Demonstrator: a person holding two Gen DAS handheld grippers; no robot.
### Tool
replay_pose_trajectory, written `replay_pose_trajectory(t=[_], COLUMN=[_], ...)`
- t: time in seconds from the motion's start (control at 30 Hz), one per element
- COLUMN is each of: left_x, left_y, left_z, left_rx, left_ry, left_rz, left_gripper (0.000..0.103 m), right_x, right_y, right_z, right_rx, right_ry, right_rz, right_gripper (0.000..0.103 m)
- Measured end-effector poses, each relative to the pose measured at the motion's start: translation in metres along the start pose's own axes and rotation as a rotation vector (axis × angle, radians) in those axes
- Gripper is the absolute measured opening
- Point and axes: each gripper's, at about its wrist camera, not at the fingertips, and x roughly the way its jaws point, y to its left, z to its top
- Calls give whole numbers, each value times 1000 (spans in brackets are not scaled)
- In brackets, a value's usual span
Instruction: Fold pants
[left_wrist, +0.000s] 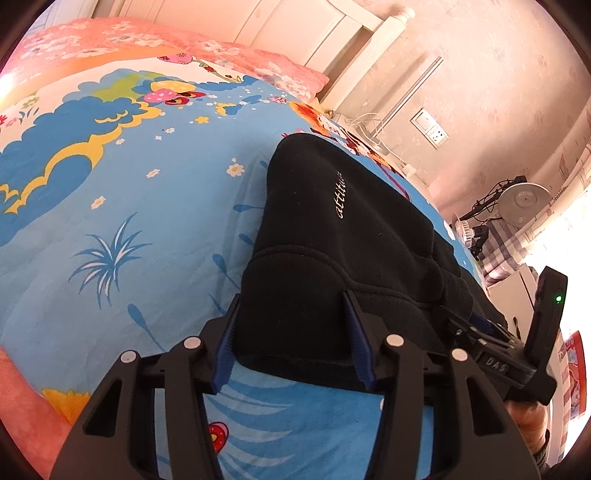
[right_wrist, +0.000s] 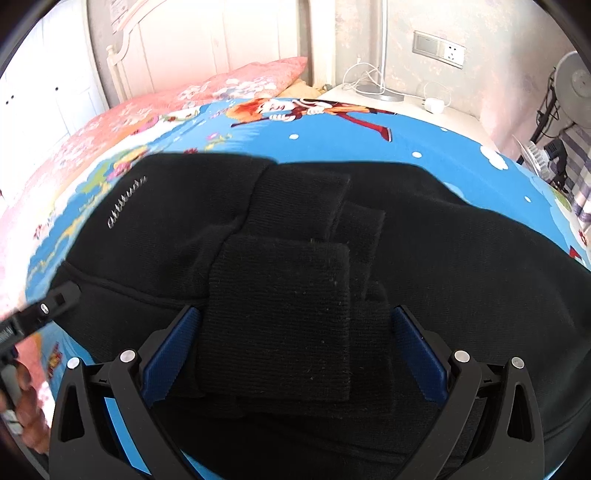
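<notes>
I see the black pants (left_wrist: 343, 236) lying folded on the blue cartoon bedspread (left_wrist: 122, 206), my landmark, with the pink pillow (left_wrist: 229, 55) at the bedspread's far edge. On the left, my left gripper (left_wrist: 293, 339) straddles the near folded edge of the pants; its blue pads (left_wrist: 223, 350) sit at the fabric's sides, but I cannot tell whether they actually pinch it. To the right, my right gripper (right_wrist: 295, 354) stands spread wide over the ribbed cuffs (right_wrist: 280, 314) stacked on the pants, pads apart from the cloth, gripping nothing. A wall socket (right_wrist: 439, 50) sits beyond the bedspread's far right corner.
</notes>
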Motion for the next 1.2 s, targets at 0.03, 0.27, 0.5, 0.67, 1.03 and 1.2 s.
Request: replay_pose_trajectory(t=[0.03,0.27,0.5,0.67,1.03,1.2], left_x=[0,0,-10,-49,-35,-18], left_y=[-1,-3,-3,-81,-304,-375], left_z=[0,-1,5,24,-35,-81], left_rx=[9,11,-54,219,942,1186], left_ry=[0,-1,-10,-87,-256,-335], left_rz=[7,12,-45,70,464,464], left_gripper=[51,50,33,28,28,28], right_x=[-6,-7,46,5,-47,-49], right_y=[1,27,51,-2,-42,-119], right_z=[4,59,69,107,178,153], right_rx=[-3,-52,-162,121,-6,90], right_ry=[-21,-53,62,131,370,389], right_rz=[4,118,63,498,647,618], right_gripper=[98,95,97,98,98,60])
